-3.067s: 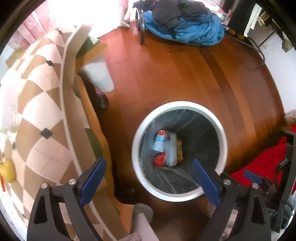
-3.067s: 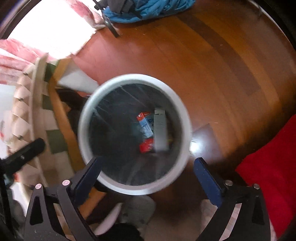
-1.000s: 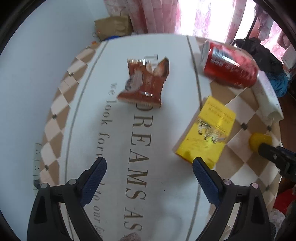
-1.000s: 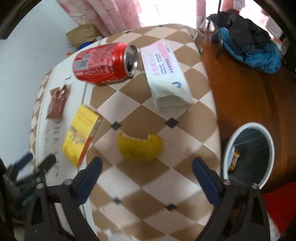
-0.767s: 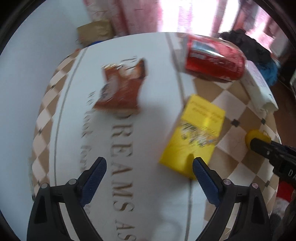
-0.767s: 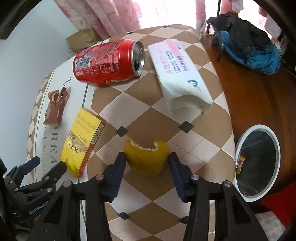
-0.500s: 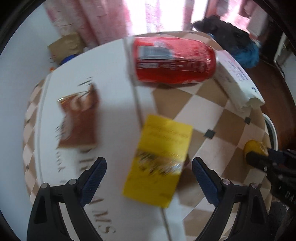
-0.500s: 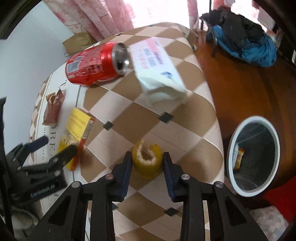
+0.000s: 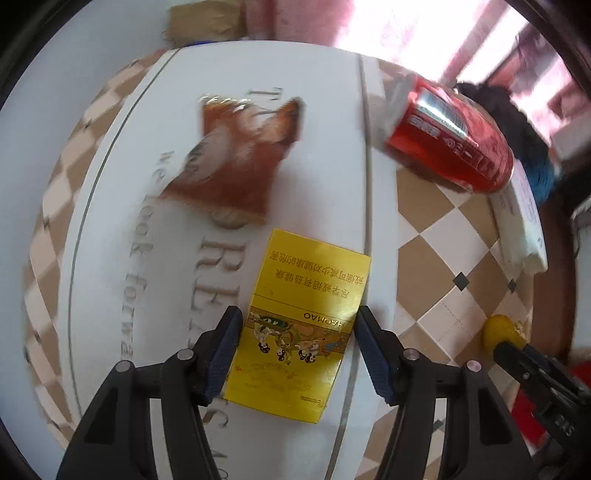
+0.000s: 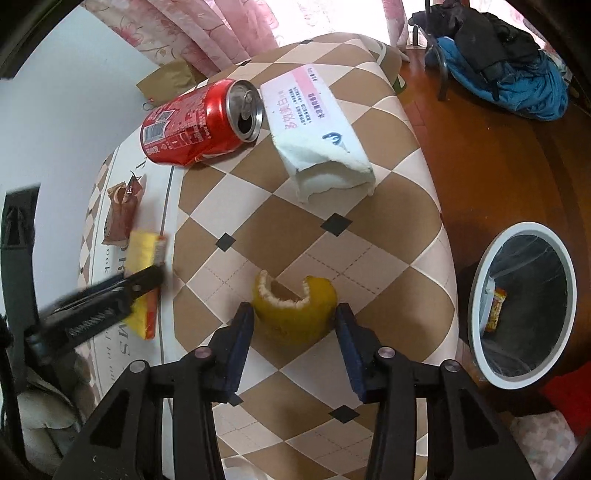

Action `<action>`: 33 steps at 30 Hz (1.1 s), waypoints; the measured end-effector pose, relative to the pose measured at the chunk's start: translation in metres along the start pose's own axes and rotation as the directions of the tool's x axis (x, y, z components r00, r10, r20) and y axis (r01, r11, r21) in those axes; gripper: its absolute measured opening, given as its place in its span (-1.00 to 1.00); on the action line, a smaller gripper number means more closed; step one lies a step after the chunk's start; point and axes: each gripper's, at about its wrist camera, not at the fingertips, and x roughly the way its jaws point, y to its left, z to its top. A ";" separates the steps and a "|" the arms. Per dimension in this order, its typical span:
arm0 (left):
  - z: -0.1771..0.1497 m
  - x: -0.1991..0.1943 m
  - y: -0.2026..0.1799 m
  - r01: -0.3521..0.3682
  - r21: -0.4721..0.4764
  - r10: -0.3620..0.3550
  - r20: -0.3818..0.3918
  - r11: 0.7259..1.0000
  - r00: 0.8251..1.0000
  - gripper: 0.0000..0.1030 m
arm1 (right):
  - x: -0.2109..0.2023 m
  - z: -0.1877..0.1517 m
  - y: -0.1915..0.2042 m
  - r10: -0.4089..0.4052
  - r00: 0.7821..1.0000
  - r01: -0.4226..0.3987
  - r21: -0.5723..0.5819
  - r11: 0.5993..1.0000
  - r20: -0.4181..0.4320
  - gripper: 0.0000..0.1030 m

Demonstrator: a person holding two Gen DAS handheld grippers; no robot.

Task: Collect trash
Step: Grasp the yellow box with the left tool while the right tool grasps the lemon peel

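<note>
My left gripper (image 9: 297, 334) is closed on the sides of a yellow cigarette pack (image 9: 299, 325) lying on the white part of the tablecloth. My right gripper (image 10: 294, 319) is closed on a yellow fruit peel (image 10: 293, 310) on the checkered cloth. A red soda can (image 10: 201, 123) lies on its side at the back, also in the left wrist view (image 9: 448, 142). A brown snack wrapper (image 9: 236, 158) lies beyond the pack. A tissue pack (image 10: 317, 125) lies by the can. The white-rimmed trash bin (image 10: 476, 299) stands on the floor to the right, with trash inside.
The table (image 10: 369, 251) has a brown-and-cream checkered cloth with a white printed centre. Its right edge drops to a wooden floor (image 10: 491, 170). A blue and black clothes pile (image 10: 509, 62) lies on the floor at the back. Pink curtains (image 10: 207, 33) hang behind.
Both grippers left the bin and came over the table. The left closed around the yellow pack. The right closed on the peel.
</note>
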 end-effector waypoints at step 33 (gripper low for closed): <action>-0.069 -0.126 -0.047 -0.059 0.118 0.017 0.327 0.991 0.945 0.10 | -0.086 -0.060 0.054 -0.055 0.969 0.107 -0.207 0.972 0.241 -0.45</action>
